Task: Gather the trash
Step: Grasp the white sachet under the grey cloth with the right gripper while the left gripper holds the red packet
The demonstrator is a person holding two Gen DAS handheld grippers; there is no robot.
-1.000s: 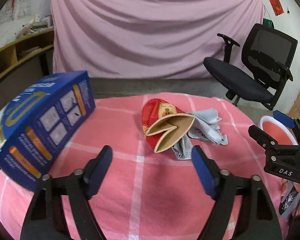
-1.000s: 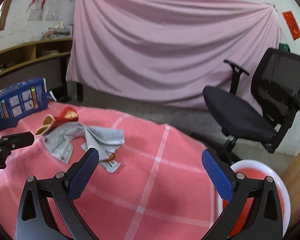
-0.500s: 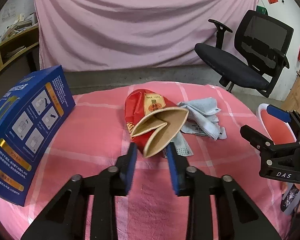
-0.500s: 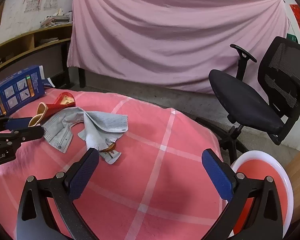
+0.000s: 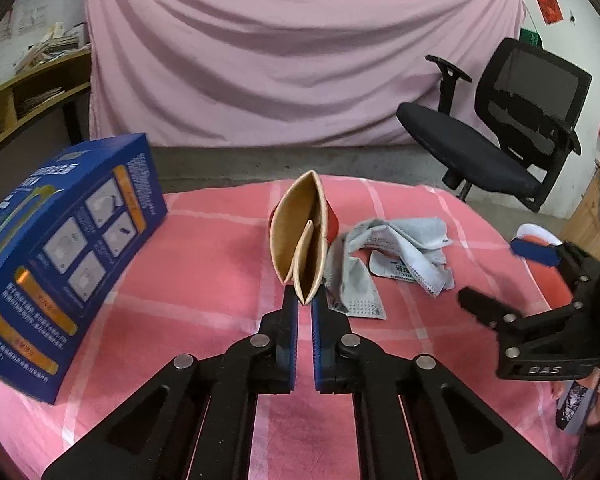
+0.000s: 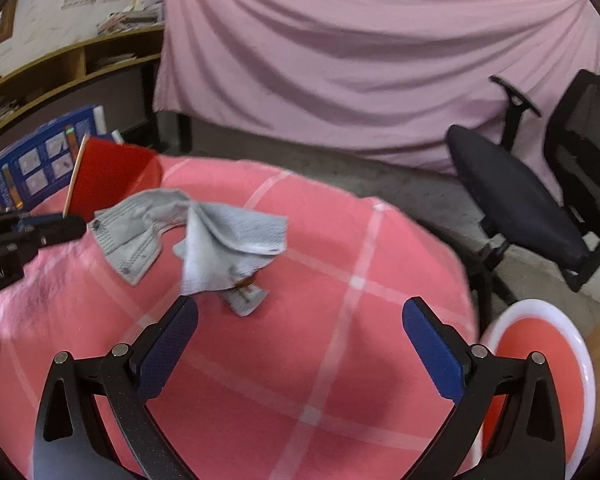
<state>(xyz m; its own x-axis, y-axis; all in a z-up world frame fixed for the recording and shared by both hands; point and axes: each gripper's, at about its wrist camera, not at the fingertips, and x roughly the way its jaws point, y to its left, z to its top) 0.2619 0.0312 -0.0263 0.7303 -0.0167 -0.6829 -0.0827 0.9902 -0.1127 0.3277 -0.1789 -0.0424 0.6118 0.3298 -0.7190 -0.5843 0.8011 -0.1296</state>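
Observation:
My left gripper (image 5: 305, 300) is shut on the rim of a crushed red paper cup (image 5: 300, 236) with a tan inside, holding it upright above the pink checked table (image 5: 180, 300). The cup also shows in the right wrist view (image 6: 114, 178). Grey face masks (image 5: 396, 254) lie crumpled just right of the cup, and in the right wrist view (image 6: 204, 236) ahead of my right gripper (image 6: 300, 340), which is open and empty above the table. A small scrap (image 6: 246, 298) lies under the masks.
A blue box (image 5: 60, 248) stands at the table's left. A red bin with a white rim (image 6: 540, 364) sits on the floor at the right. A black office chair (image 5: 500, 136) stands behind, before a pink curtain.
My left gripper closed on the cup's rim and lifted it upright off the table. My right gripper moved closer to the masks, still open.

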